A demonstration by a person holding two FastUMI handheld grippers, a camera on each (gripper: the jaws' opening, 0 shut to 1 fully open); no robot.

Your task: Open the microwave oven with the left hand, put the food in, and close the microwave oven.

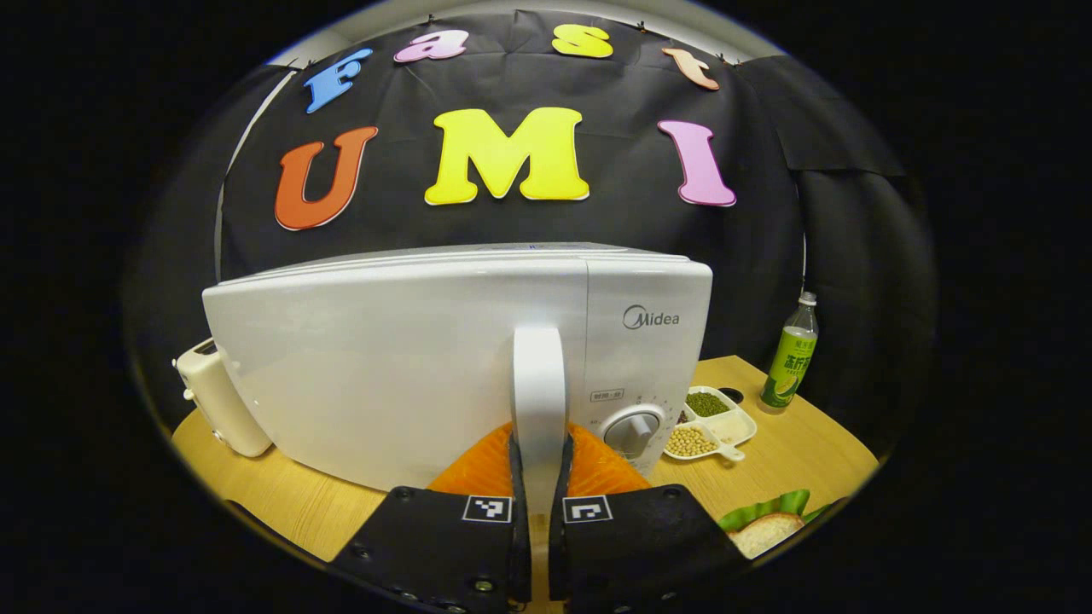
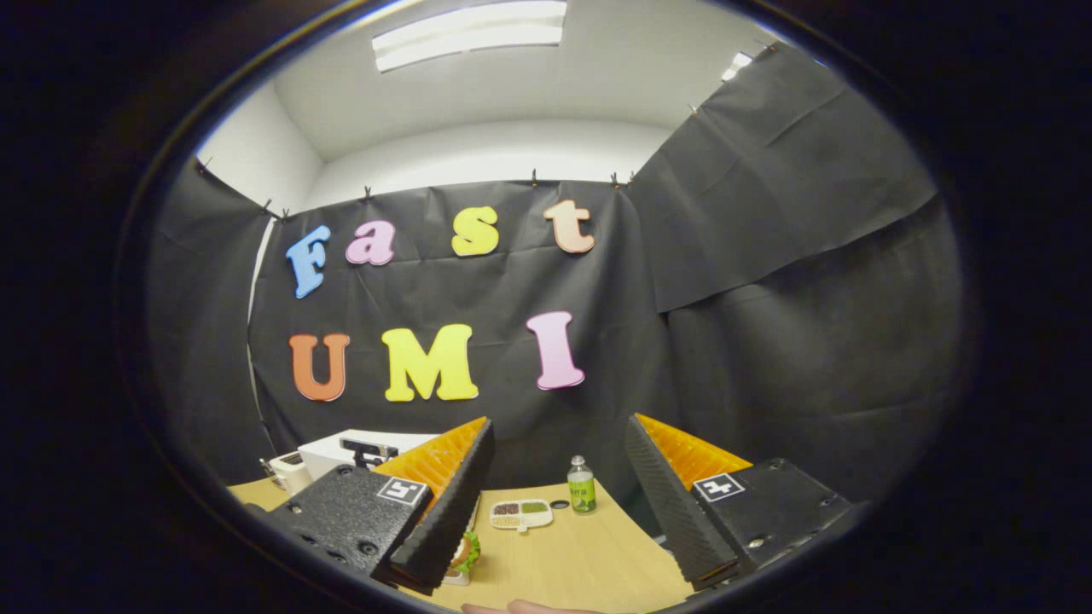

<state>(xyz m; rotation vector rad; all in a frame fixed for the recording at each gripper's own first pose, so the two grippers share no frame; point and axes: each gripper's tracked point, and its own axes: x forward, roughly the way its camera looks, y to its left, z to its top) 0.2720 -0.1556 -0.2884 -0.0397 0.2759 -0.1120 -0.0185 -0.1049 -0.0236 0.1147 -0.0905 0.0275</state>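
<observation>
Left gripper jaws narrow, clamped on the white door handle | microwave on wooden table, door looks closed | food low right on table | right gripper jaws wide, holding nothing, above table

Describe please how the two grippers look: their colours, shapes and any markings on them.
The left gripper has two black, textured, wedge-shaped fingers with orange ribbed backing, each bearing a small square black-and-white marker and round screws. The right gripper looks the same: black textured pads, orange ribbed outer sides, and one square marker on each finger block.
</observation>
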